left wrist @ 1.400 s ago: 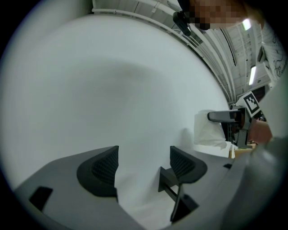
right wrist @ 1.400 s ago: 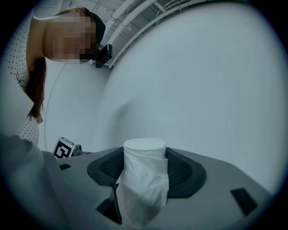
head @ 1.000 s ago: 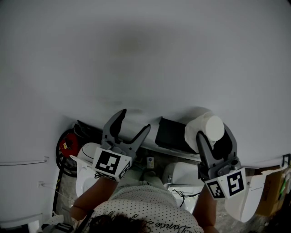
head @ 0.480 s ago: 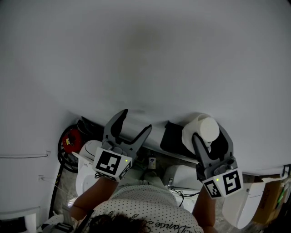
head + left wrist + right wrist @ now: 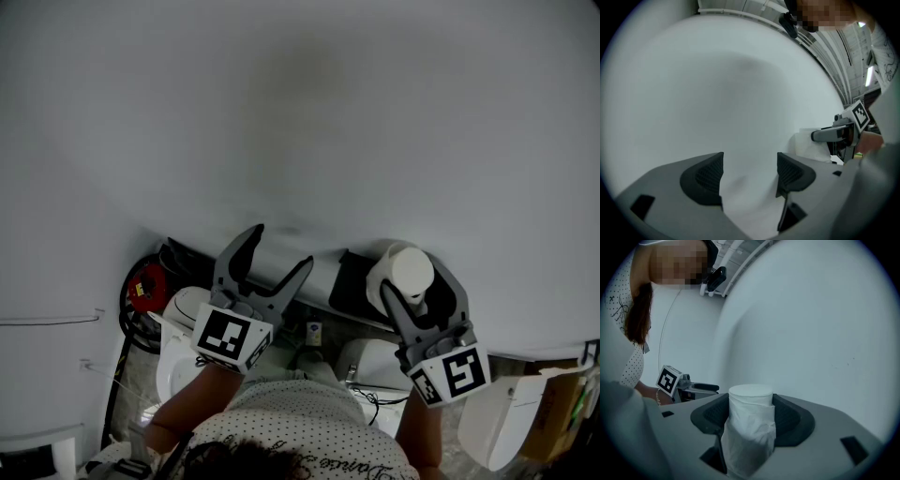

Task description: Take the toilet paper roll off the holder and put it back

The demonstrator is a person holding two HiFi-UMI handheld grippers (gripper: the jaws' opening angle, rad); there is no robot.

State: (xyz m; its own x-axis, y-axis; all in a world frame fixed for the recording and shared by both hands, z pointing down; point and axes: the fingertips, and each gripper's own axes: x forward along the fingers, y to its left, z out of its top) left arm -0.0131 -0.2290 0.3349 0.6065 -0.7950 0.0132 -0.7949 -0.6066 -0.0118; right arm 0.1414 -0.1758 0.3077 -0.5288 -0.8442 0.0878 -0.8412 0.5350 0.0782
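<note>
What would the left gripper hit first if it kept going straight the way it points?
Most likely the white wall. The left gripper has open jaws with nothing between them, and only that bare surface lies ahead; how far is unclear.

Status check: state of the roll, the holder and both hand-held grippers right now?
Toilet paper roll: upright, clamped between the right jaws, with a loose sheet hanging down.
Right hand-held gripper: shut on the roll.
Left hand-held gripper: open, with nothing between the jaws, facing the bare wall.
Black holder: the roll is at its right end; whether it is seated cannot be told.
</note>
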